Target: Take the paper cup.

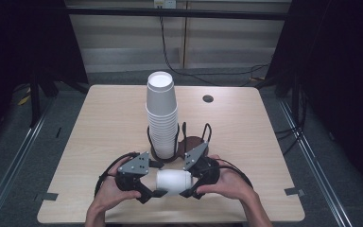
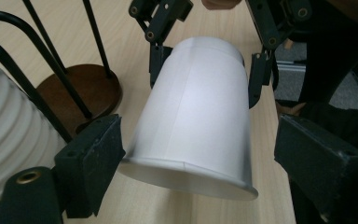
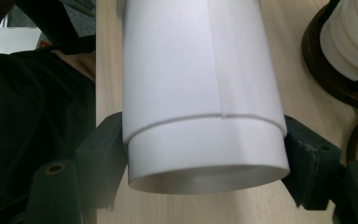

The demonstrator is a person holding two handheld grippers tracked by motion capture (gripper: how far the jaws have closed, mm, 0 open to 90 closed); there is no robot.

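The light wooden tabletop (image 1: 104, 118) carried a tall stack of white ribbed foam cups (image 1: 161, 113) standing in a black wire rack on a dark round wooden base (image 1: 192, 142), just behind the work, toward the middle.

Near the tabletop's front edge, a plain white paper cup (image 1: 173, 182) was held on its side between the two tools, clear of the surface as far as could be judged. In the right gripper view what looked like a second cup nested inside it.

The right gripper (image 1: 189, 184) was clamped narrowly across the cup's base end, both pads in contact. The left gripper (image 1: 152, 188) stood at the rim end. One pad touched the wall; the other stood apart, so it held nothing.

Risks noted: the thin wall could crush under a firm squeeze. A grip at one end alone could let the cup tip or slip. A sideways swing could strike the rack and topple the stack.
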